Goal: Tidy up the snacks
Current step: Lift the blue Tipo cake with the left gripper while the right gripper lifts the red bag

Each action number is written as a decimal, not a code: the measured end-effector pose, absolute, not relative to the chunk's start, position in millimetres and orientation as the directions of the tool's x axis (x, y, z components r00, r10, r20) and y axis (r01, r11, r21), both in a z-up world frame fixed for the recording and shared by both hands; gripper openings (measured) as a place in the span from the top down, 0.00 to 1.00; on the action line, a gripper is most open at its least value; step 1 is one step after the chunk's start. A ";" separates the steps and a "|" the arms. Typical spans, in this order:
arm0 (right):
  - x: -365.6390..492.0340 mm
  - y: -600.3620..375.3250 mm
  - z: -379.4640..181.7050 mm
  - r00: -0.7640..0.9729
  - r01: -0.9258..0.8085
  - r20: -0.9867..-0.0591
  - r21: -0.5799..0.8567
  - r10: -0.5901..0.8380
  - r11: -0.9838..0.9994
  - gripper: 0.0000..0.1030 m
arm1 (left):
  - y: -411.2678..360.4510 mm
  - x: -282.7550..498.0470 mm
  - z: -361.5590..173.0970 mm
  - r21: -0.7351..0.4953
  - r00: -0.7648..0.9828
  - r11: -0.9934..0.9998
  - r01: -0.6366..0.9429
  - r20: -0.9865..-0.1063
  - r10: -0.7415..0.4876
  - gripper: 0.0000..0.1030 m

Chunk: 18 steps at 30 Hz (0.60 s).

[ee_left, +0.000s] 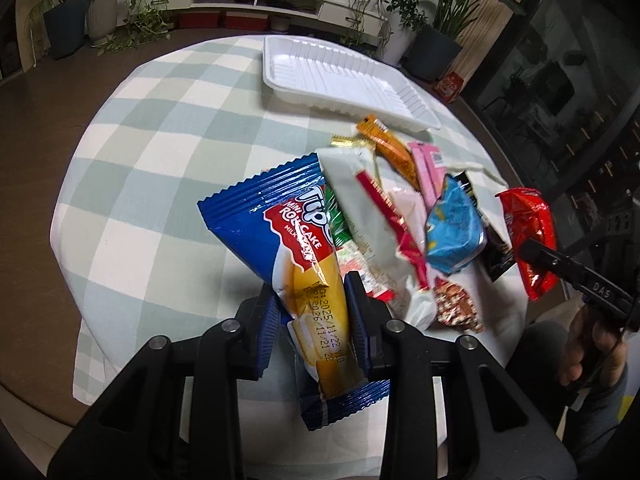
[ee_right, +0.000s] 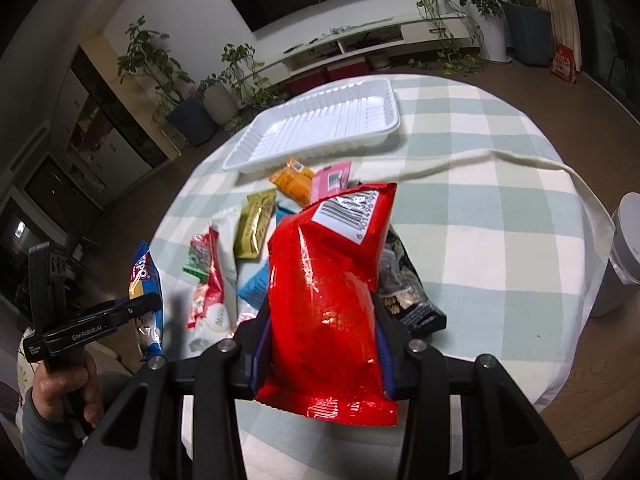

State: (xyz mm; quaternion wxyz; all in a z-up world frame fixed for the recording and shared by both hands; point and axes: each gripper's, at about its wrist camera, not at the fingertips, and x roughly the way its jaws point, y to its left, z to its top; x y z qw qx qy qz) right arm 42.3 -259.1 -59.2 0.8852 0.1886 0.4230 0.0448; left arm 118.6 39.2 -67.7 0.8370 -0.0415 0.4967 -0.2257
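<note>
White tray (ee_left: 344,76) bare; left hand-held gripper (ee_left: 316,312) clamping roll cake (ee_left: 288,232), right (ee_right: 320,344) red packet (ee_right: 332,280).

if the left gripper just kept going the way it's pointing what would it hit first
Probably the loose snack pile on the checked tablecloth, judging by the left wrist view. The left gripper, shut on the blue roll cake pack, angles down toward it; the white tray lies farther. Depth is uncertain.

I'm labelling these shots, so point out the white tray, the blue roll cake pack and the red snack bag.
white tray (ee_left: 340,76), left wrist view, ribbed floor.
blue roll cake pack (ee_left: 256,216), left wrist view, blue upper corner.
red snack bag (ee_right: 324,296), right wrist view, middle of its front.
</note>
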 end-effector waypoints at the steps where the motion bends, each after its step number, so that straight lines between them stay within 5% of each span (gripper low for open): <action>1: 42.8 -260.0 -57.4 0.642 0.079 -0.729 0.369 0.236 0.926 0.56 | 39.0 120.8 -62.2 -0.301 0.408 0.890 0.343 -0.805 -0.430 0.71; 18: 162.5 -292.3 20.8 0.747 0.004 -0.630 0.323 0.212 0.946 0.56 | -4.3 275.0 41.4 -0.279 0.503 0.854 0.439 -0.712 -0.491 0.72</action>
